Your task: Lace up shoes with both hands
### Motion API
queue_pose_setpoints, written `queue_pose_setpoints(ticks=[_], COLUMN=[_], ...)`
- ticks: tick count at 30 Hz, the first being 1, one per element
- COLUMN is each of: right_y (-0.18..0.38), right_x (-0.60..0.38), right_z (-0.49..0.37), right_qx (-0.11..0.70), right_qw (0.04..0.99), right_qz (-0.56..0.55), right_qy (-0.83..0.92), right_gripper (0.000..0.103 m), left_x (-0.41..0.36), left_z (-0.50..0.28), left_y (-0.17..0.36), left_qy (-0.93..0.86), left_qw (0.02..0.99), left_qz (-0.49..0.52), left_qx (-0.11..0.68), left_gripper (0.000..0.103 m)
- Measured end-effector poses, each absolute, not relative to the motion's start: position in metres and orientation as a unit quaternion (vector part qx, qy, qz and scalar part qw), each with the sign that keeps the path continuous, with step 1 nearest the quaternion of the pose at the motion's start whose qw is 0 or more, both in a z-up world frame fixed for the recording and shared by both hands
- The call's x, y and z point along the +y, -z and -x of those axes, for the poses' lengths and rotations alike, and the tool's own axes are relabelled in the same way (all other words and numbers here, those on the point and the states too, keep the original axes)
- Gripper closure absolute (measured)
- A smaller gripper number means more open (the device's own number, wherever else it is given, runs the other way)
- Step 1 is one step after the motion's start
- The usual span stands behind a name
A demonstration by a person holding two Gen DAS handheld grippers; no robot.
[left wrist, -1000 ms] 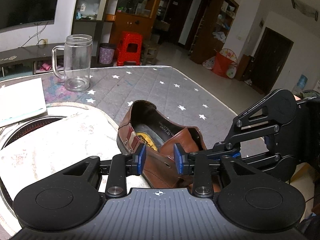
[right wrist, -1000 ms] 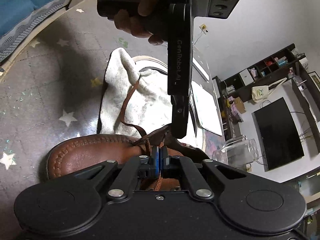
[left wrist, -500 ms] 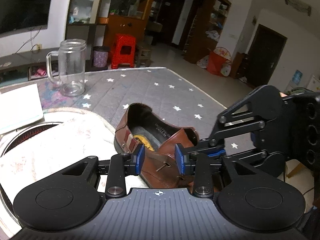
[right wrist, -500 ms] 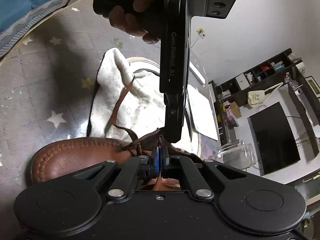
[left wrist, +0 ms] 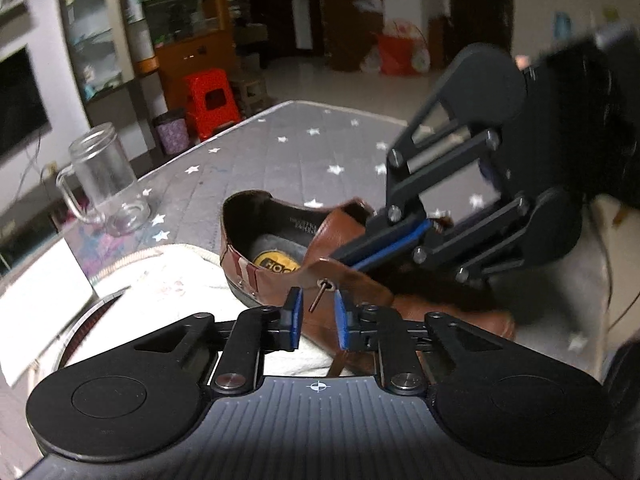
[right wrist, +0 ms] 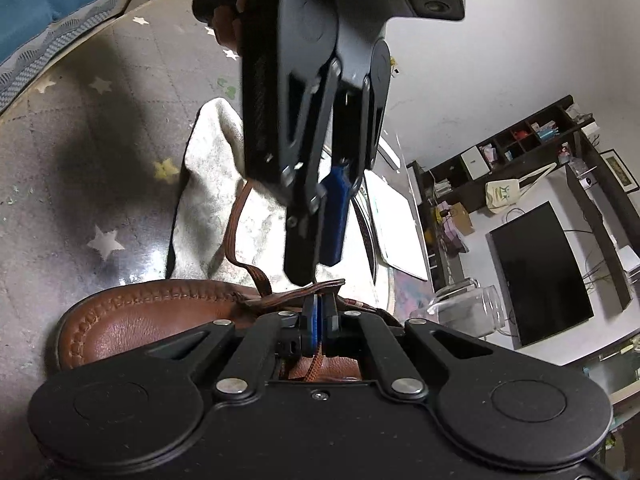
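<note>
My left gripper point(left wrist: 316, 312) fingers are closing on the lace tip point(left wrist: 318, 298) poking out of an eyelet, not yet pinching it. My right gripper point(right wrist: 318, 316) fingers are clamped on the lace point(right wrist: 314, 364), keeping it taut. One brown shoe point(left wrist: 280, 248) lies on the counter point(left wrist: 280, 148) against one white towel point(right wrist: 212, 168); one glass mug point(left wrist: 104, 184) stands apart

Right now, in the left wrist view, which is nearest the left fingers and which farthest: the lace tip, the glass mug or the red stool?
1. Thin brown lace tip, poking from the brown leather shoe, between the closing fingers.
2. Clear glass mug, far left on the table.
3. Red plastic stool, on the floor beyond the table.
</note>
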State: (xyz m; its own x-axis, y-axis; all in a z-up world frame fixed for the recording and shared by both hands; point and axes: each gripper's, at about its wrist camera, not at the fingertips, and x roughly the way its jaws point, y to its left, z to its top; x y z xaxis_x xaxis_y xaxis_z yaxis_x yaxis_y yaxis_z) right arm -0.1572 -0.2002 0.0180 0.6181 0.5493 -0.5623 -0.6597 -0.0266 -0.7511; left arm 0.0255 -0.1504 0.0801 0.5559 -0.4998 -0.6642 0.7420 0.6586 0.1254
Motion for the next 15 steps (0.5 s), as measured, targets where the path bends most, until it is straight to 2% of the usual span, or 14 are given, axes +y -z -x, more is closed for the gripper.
queue_pose_setpoints(ticks=[2,5,13,15], right_y=[-0.017,-0.017,-0.019,-0.022], right_x=[-0.2,-0.2,-0.201,-0.205], right_z=[0.157,0.157,0.165,0.173], right_qx=[0.049,0.051,0.055,0.054], right_qw=[0.696,0.698,0.723,0.738], right_qz=[0.57,0.57,0.554,0.545], right_qy=[-0.433,-0.431,-0.408,-0.394], right_gripper=[0.101,0.101,0.101,0.089], left_x=[-0.152,-0.154,-0.152,-0.146], left_z=[-0.026,-0.022,-0.004,0.0], left_y=[-0.078,-0.073,-0.076,-0.081], left_qy=[0.358,0.343,0.264,0.238], left_qw=[0.859,0.868,0.904,0.914], left_qz=[-0.21,-0.21,-0.21,-0.208], left_qx=[0.299,0.293,0.263,0.254], left_gripper=[0.096,0.099,0.1,0.1])
